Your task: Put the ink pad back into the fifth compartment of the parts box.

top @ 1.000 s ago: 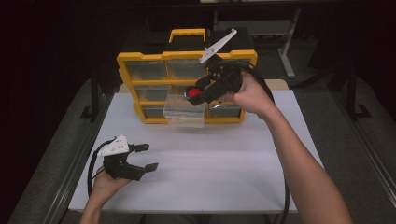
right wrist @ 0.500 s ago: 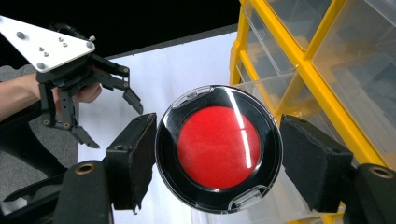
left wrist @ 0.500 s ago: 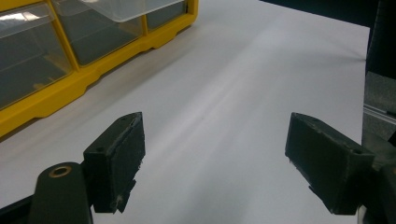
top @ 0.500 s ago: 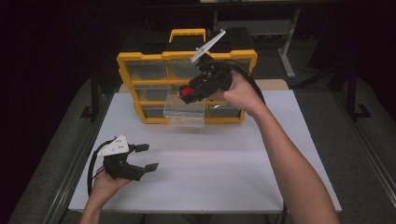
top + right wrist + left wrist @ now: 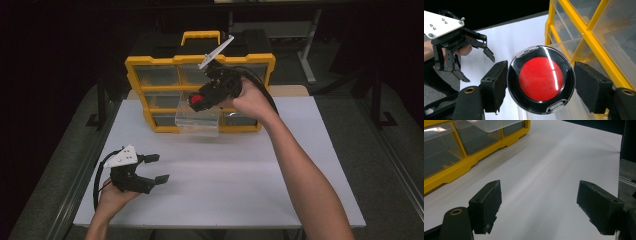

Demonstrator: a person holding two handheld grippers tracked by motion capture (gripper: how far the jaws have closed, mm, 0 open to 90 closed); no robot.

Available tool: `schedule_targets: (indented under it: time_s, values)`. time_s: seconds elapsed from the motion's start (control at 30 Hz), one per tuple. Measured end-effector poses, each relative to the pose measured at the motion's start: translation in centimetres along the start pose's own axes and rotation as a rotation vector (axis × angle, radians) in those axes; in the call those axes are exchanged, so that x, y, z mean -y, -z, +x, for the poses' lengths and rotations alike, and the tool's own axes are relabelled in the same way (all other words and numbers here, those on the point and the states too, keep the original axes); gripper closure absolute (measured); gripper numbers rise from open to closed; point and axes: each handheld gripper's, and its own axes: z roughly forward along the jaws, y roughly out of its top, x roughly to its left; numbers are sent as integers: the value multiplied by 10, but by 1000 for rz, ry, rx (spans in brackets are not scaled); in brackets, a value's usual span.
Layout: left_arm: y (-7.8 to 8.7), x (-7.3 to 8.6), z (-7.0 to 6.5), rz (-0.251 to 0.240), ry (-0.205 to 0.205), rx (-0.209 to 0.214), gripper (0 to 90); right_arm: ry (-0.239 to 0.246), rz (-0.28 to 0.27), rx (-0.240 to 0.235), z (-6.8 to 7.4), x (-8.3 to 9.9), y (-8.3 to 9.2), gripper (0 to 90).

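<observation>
1. Round case (image 5: 541, 79): black rim, clear lid, red disc inside. Clamped by its rim between the pads of the right hand-held gripper (image 5: 541, 83); seen in the high view as a red spot (image 5: 196, 99) held in the air, above the pulled-out drawer.
2. Right hand-held gripper (image 5: 202, 97): held in the person's right hand (image 5: 250, 97), raised in front of the yellow organiser, jaws set wide around the case.
3. Left hand-held gripper (image 5: 157, 167): held low near the front left of the tabletop, jaws apart, nothing between them; the left gripper view shows bare white surface between the pads (image 5: 487, 205).
4. Organiser (image 5: 150, 65): yellow frame, clear drawers in rows, yellow handle on top, standing at the back of the tabletop.
5. Drawer (image 5: 197, 122): clear plastic, pulled out from the bottom row of the organiser.
6. Tabletop (image 5: 240, 170): white, flat.
</observation>
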Motion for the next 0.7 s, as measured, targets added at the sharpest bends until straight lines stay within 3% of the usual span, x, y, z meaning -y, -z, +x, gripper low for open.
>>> schedule_targets:
  time_s: [0.7]
  values:
    - [1, 0, 1, 1, -6, 0, 201, -22, 30, 3, -7, 3, -21, 287]
